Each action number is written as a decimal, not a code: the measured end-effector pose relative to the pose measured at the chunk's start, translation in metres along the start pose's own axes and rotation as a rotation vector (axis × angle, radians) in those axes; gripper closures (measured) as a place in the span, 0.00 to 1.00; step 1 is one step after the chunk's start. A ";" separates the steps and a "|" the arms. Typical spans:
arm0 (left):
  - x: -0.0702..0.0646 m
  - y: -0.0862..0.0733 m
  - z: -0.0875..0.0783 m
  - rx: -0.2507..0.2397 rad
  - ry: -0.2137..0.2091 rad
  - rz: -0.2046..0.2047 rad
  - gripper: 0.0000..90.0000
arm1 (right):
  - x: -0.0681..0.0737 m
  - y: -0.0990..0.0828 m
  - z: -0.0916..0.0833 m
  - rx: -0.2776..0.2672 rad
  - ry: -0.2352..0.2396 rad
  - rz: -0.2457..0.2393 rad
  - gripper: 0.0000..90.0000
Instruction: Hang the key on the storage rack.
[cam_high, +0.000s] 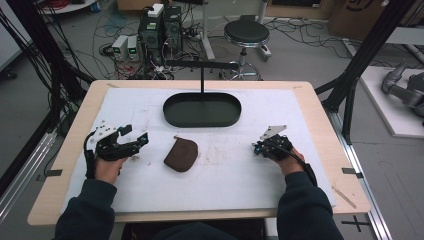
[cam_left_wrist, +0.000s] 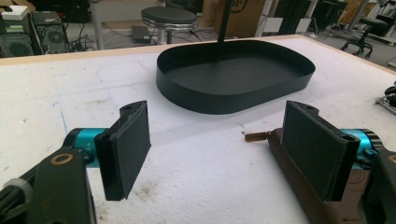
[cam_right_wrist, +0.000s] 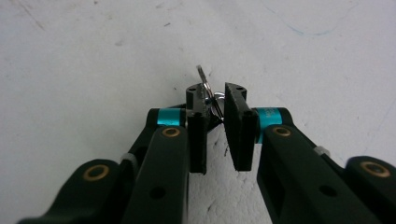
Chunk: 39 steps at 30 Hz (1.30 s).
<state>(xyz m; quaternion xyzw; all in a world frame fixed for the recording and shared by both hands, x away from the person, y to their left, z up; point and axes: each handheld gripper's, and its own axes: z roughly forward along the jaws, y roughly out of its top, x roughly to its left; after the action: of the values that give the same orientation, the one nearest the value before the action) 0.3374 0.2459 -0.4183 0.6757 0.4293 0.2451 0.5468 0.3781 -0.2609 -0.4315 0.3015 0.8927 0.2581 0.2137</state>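
The black oval tray (cam_high: 202, 110) sits at the far middle of the tabletop (cam_high: 225, 185), with the brown pouch (cam_high: 181, 154) lying flat just in front of it (zip pull toward the tray). Left of the pouch, the left tool (cam_left_wrist: 210, 154) has its jaws spread wide, probably to straddle it; right of it, the right tool (cam_right_wrist: 215, 122) pinches a small metal ring or key (cam_right_wrist: 205, 88), seemingly to carry it.

Brown pouch (cam_high: 181, 154), black tray (cam_high: 202, 110), white table cover (cam_high: 225, 175).
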 end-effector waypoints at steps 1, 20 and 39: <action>0.000 0.000 0.000 0.000 0.000 0.000 0.27 | 0.000 0.000 0.000 0.001 -0.001 0.001 0.92; 0.001 -0.001 0.000 0.009 0.003 0.003 0.27 | 0.000 0.009 -0.003 0.081 -0.013 0.059 0.99; 0.000 -0.001 0.001 0.014 0.005 0.003 0.27 | 0.002 0.016 -0.006 0.034 -0.037 0.027 1.00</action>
<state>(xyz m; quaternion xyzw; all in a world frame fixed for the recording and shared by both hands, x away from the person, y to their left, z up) 0.3376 0.2454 -0.4197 0.6795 0.4313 0.2449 0.5407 0.3802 -0.2503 -0.4181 0.3219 0.8886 0.2400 0.2216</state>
